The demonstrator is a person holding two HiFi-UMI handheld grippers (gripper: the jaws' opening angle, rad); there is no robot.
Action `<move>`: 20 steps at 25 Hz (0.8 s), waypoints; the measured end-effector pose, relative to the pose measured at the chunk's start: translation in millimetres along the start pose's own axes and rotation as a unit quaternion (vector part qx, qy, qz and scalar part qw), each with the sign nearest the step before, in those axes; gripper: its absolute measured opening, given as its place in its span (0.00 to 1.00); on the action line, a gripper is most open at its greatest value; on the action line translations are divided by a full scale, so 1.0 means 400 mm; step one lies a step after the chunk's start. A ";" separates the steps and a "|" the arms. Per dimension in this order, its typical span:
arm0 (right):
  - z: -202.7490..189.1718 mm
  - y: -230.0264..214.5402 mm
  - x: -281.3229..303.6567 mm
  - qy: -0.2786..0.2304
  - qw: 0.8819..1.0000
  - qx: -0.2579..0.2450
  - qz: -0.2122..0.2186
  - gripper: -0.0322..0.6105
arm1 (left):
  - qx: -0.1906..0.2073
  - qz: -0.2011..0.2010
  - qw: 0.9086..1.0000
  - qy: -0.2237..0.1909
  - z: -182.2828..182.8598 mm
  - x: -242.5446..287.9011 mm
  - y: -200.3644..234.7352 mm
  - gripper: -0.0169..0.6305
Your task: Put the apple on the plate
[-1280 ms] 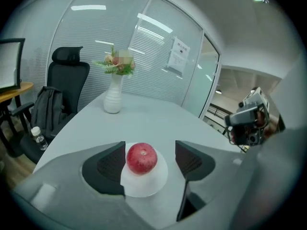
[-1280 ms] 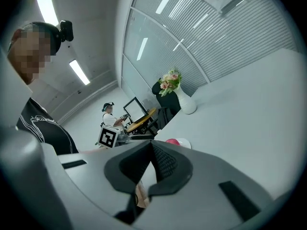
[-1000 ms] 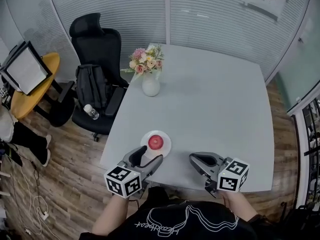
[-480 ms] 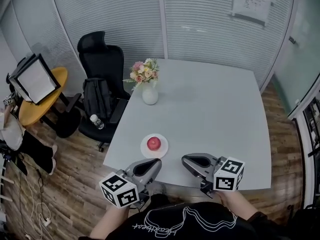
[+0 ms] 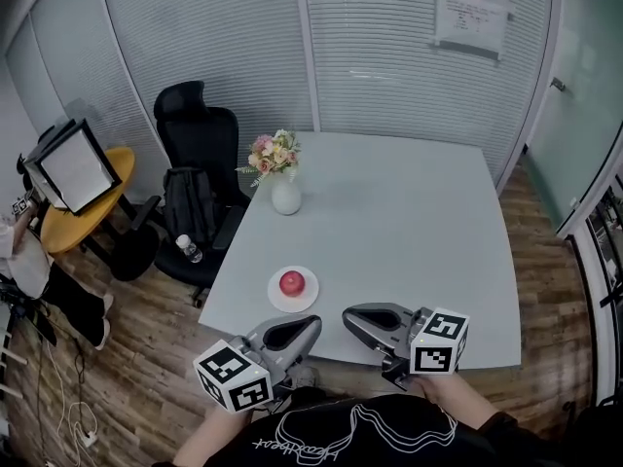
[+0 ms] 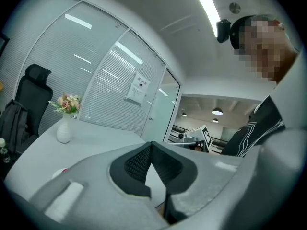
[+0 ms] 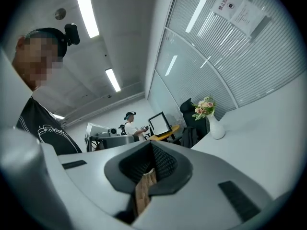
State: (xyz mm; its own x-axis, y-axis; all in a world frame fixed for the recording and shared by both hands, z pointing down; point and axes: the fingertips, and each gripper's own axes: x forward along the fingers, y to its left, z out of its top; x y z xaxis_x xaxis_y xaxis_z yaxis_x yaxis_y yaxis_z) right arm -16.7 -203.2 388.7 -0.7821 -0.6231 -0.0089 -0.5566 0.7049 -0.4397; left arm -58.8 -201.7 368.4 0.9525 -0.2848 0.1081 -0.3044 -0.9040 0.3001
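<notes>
readable text: none | wall notice [image 5: 471, 8]: print too small | shirt [image 5: 360, 436]: script unclear

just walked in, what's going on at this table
A person holds a two-jaw gripper in each hand at the near edge of the grey table. The red apple sits on the small white plate, untouched. The left gripper has just closed its jaws on nothing, and the right gripper is shut and empty too.

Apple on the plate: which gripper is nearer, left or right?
Left. The left gripper sits just below the apple in the head view, its jaws having just closed on nothing. The right gripper is below and to the apple's right, farther off, also shut.
</notes>
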 end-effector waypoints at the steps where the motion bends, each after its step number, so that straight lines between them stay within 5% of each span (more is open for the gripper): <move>1: 0.000 0.004 -0.005 -0.001 1.000 -0.001 0.002 0.06 | -0.005 -0.003 1.000 -0.009 0.005 -0.002 -0.007 0.05; 10: -0.023 0.016 -0.036 0.000 1.000 -0.005 0.001 0.06 | -0.035 -0.013 0.999 -0.039 -0.016 -0.011 -0.027 0.05; 20: -0.051 -0.024 -0.054 0.005 1.000 0.006 -0.022 0.06 | -0.012 -0.004 0.999 -0.036 -0.054 -0.001 -0.029 0.05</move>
